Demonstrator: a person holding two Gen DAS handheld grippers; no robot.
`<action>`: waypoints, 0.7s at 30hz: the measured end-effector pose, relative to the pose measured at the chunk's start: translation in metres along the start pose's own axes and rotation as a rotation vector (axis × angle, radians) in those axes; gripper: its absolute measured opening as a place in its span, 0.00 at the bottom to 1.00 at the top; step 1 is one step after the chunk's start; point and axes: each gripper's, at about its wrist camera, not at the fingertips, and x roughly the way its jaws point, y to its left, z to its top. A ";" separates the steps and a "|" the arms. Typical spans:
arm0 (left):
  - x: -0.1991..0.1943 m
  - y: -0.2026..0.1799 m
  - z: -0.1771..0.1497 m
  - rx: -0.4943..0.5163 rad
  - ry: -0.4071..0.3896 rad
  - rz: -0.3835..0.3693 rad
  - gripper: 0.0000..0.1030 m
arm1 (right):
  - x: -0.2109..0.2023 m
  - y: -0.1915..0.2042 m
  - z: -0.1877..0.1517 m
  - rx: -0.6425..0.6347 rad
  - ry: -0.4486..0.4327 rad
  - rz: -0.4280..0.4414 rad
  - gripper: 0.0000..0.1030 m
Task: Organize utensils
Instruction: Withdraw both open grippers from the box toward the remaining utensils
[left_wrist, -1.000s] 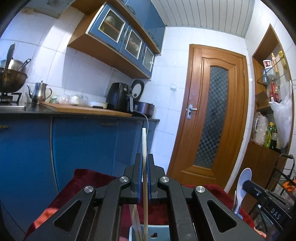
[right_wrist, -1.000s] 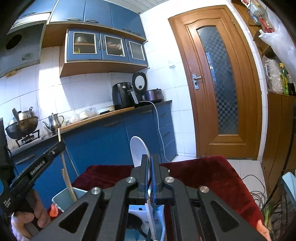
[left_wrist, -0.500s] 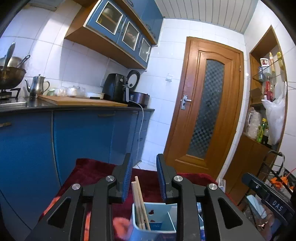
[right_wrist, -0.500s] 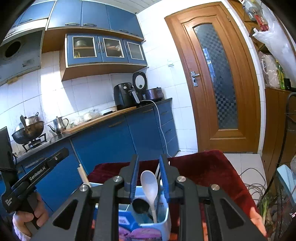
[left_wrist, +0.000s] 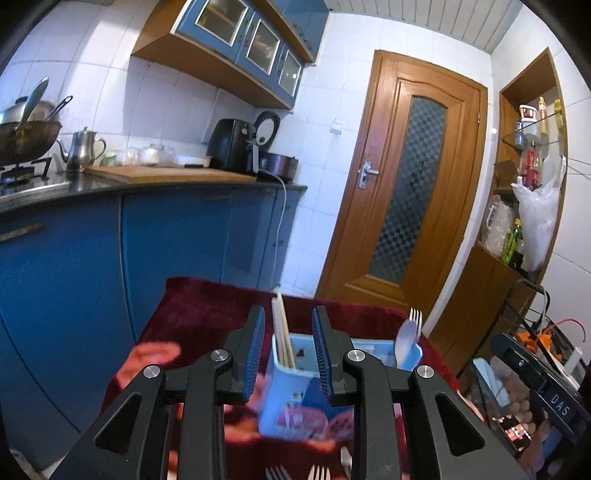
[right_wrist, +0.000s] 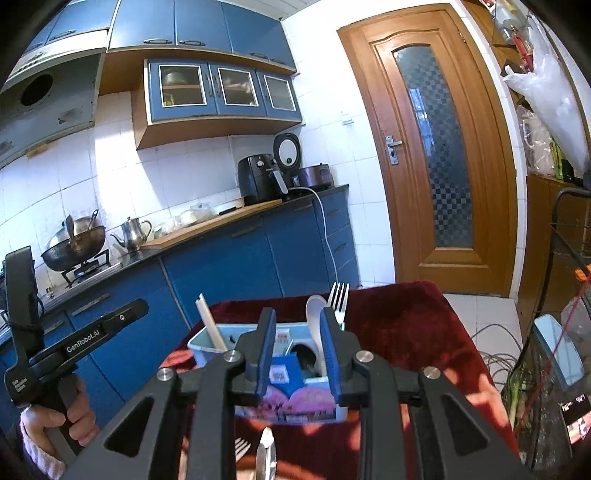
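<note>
Blue utensil caddy (right_wrist: 295, 400) w/ chopsticks (left_wrist: 282, 334), white spoon (right_wrist: 316, 332), fork (right_wrist: 339, 299) standing upright.

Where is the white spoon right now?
The white spoon stands upright in the blue utensil holder on the red cloth, right beside the fork. In the right wrist view it shows between the open fingers of the right hand-held gripper.

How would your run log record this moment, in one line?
left gripper: open | right gripper: open | chopsticks, spoon, fork: in blue holder

The left gripper (left_wrist: 288, 354), fingers apart, frames chopsticks (left_wrist: 282, 332) standing in the blue holder (left_wrist: 295, 391).
</note>
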 end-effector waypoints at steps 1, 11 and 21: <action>-0.004 0.000 -0.003 0.000 0.014 0.001 0.26 | -0.002 0.001 -0.002 0.000 0.004 0.000 0.27; -0.025 0.006 -0.037 0.027 0.143 0.037 0.26 | -0.022 0.007 -0.033 -0.008 0.092 -0.033 0.28; -0.032 0.009 -0.065 0.036 0.250 0.019 0.26 | -0.025 0.000 -0.068 0.048 0.188 -0.029 0.29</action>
